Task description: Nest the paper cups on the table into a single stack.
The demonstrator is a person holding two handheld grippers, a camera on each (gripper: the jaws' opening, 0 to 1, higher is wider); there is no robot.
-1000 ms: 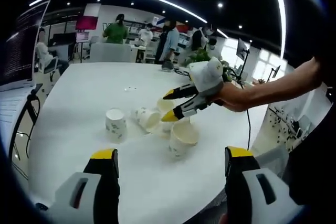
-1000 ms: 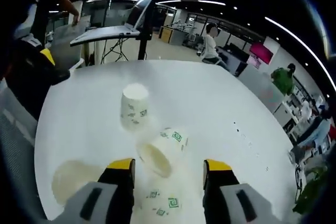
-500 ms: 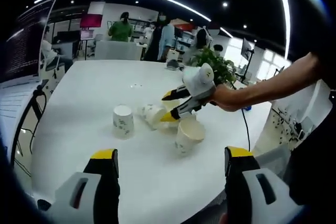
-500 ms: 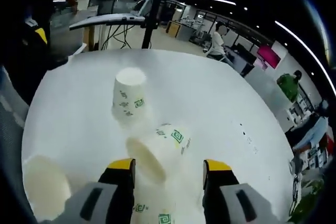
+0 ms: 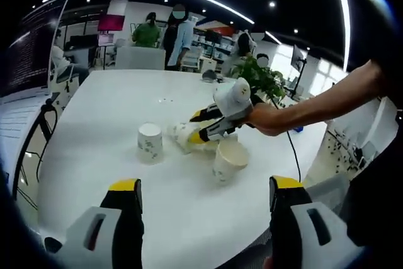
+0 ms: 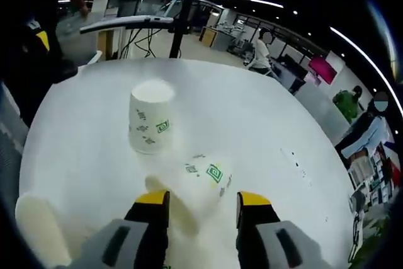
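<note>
Right claw (image 6: 198, 201): jaws set either side of the tipped paper cup (image 6: 192, 184), narrowed onto its wall near the mouth; grasping the cup as far as the right gripper view shows, full contact on both sides not certain.
Left claw (image 5: 204, 188): released, jaws spread wide, hovering apart from all cups at the near side of the tabletop (image 5: 94, 111).
Tipped cup position: on its side, mid-tabletop, between the inverted cup (image 6: 150, 118) and the upright cup (image 5: 228, 159).
Inverted cup: bottom up, just beyond the tipped cup, close but apart from it.
Upright cup: mouth up, just beside the right claw, nearest the tabletop edge on the person's side.
Risk, crushing: thin paper wall; excess closing force would likely dent the rim and hinder nesting.
Risk, slipping: the cup is round and free to roll; an off-centre grip could squirt it out toward the inverted cup.
Risk, collision: lifting or swinging the cup could knock over either neighbour.
Open room: broad bare tabletop beyond the cups and to the left claw's side.
Edges: curved tabletop edge near the upright cup; chairs, desks and people stand well apart.
</note>
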